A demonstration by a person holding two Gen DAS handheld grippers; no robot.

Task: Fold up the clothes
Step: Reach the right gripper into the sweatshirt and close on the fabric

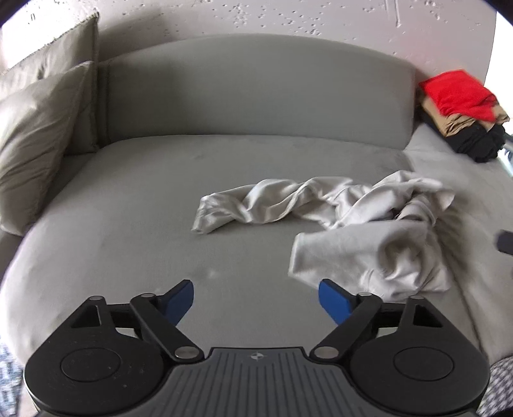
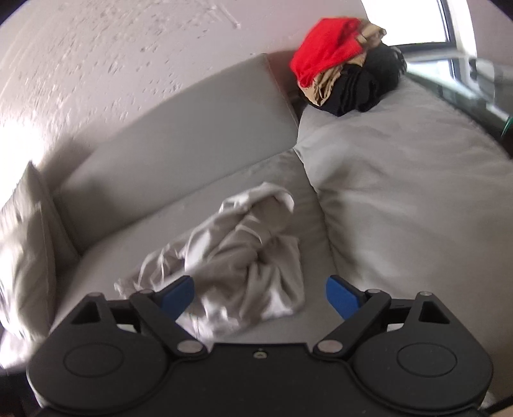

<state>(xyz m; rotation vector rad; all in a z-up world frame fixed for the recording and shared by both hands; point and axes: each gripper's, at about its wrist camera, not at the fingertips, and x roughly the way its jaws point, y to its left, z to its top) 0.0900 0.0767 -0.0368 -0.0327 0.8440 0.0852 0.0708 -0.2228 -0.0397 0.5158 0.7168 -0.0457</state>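
A crumpled cream garment (image 1: pixel 346 221) lies on the grey sofa seat (image 1: pixel 128 205), one twisted end stretching left and a bunched part at the right. In the right wrist view the same garment (image 2: pixel 237 256) lies heaped just ahead of the fingers. My left gripper (image 1: pixel 256 300) hovers open above the bare seat, its right blue fingertip (image 1: pixel 333 298) near the garment's front edge. My right gripper (image 2: pixel 259 296) is open too, low over the garment's near side, holding nothing.
A pile of red, tan and black clothes (image 1: pixel 465 112) sits at the sofa's back right corner (image 2: pixel 346 64). Beige cushions (image 1: pixel 41 128) lean at the left end. The sofa backrest (image 1: pixel 256 93) stands against a white wall. A window (image 2: pixel 449 22) is at far right.
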